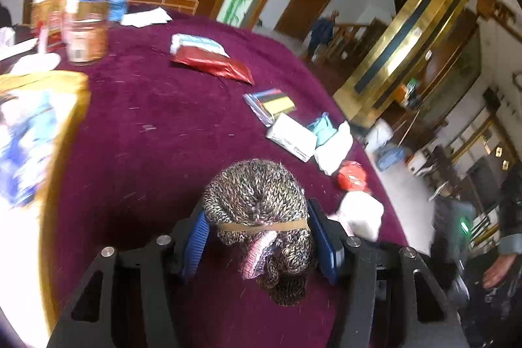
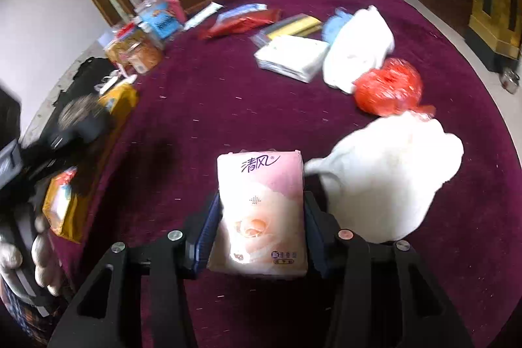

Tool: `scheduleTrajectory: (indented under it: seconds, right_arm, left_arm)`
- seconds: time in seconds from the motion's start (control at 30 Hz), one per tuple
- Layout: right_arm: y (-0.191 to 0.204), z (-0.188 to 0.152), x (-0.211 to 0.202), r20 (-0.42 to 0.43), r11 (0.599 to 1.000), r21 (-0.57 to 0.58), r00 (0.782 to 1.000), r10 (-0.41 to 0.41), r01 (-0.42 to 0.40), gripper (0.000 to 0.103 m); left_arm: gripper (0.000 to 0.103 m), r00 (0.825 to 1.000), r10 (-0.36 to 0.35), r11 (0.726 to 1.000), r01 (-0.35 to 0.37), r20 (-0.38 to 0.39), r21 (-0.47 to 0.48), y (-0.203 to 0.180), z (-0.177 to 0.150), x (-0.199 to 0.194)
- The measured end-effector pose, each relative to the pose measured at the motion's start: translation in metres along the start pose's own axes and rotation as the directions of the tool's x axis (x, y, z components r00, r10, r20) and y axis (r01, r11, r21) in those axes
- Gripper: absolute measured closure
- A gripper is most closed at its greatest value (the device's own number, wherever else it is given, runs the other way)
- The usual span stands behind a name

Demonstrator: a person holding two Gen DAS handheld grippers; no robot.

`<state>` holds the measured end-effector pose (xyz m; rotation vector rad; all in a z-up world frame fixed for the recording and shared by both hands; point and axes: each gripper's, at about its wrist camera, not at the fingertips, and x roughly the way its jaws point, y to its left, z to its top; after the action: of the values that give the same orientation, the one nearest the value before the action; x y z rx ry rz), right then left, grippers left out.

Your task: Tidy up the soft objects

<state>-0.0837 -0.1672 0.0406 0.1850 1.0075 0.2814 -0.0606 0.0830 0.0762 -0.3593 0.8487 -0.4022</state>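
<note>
The left gripper [image 1: 257, 237] is clamping a banded knit bundle [image 1: 257, 211] above the maroon tablecloth [image 1: 146, 126] while the right gripper [image 2: 261, 217] is pinching a pink tissue pack [image 2: 259, 211], so both should be kept level and squeezed gently toward the far-edge pile.

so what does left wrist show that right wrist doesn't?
Left wrist only: the left claw closed on a knitted bundle tied with a band.
Right wrist only: the right claw closed on a pink tissue pack, beside a white cloth.
Both: the maroon table cloth, red plastic bag, red foil pouch, white flat pack.
</note>
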Motion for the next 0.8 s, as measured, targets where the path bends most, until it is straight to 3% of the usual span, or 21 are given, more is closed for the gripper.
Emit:
scheduleTrajectory:
  seconds: [0.1,0.17,0.3,0.37,0.47,0.53,0.6,0.7,0.8]
  right_arm:
    - [0.018,0.004,-0.003,0.004,0.999,-0.023,0.999,0.032,-0.032,0.055]
    - [0.034,0.008,-0.002,-0.003,0.997,-0.044,0.998,0.063,-0.063,0.055]
    - [0.075,0.013,0.007,-0.024,0.988,-0.108,0.994,0.108,-0.110,0.055]
    - [0.095,0.013,0.011,-0.035,0.982,-0.139,0.992,0.125,-0.129,0.055]
    - [0.127,0.015,0.017,-0.059,0.969,-0.177,0.985,0.163,-0.171,0.055]
    - [0.148,0.018,0.020,-0.071,0.960,-0.204,0.981,0.181,-0.192,0.055]
    - [0.173,0.021,0.023,-0.088,0.947,-0.234,0.975,0.205,-0.220,0.055]
    - [0.207,0.024,0.028,-0.114,0.927,-0.280,0.967,0.228,-0.251,0.054]
    - [0.247,0.023,0.041,-0.148,0.899,-0.353,0.964,0.220,-0.259,0.054]
  left_arm:
    - [0.042,0.997,0.045,0.999,-0.043,0.057,-0.033,0.032,-0.012,-0.049]
    - [0.041,0.986,0.136,0.990,-0.131,0.099,-0.061,0.060,-0.018,-0.081]
    - [0.041,0.945,0.302,0.948,-0.285,0.122,-0.140,0.116,-0.026,-0.122]
    - [0.041,0.918,0.383,0.912,-0.359,0.103,-0.198,0.148,-0.030,-0.135]
    - [0.041,0.880,0.471,0.866,-0.446,0.067,-0.228,0.181,-0.031,-0.138]
    - [0.041,0.863,0.504,0.842,-0.485,0.026,-0.235,0.201,-0.025,-0.131]
    - [0.041,0.858,0.513,0.837,-0.498,0.006,-0.228,0.211,-0.017,-0.122]
    - [0.039,0.831,0.555,0.804,-0.548,-0.043,-0.229,0.232,-0.005,-0.102]
    - [0.039,0.839,0.537,0.796,-0.537,-0.083,-0.279,0.248,-0.001,-0.091]
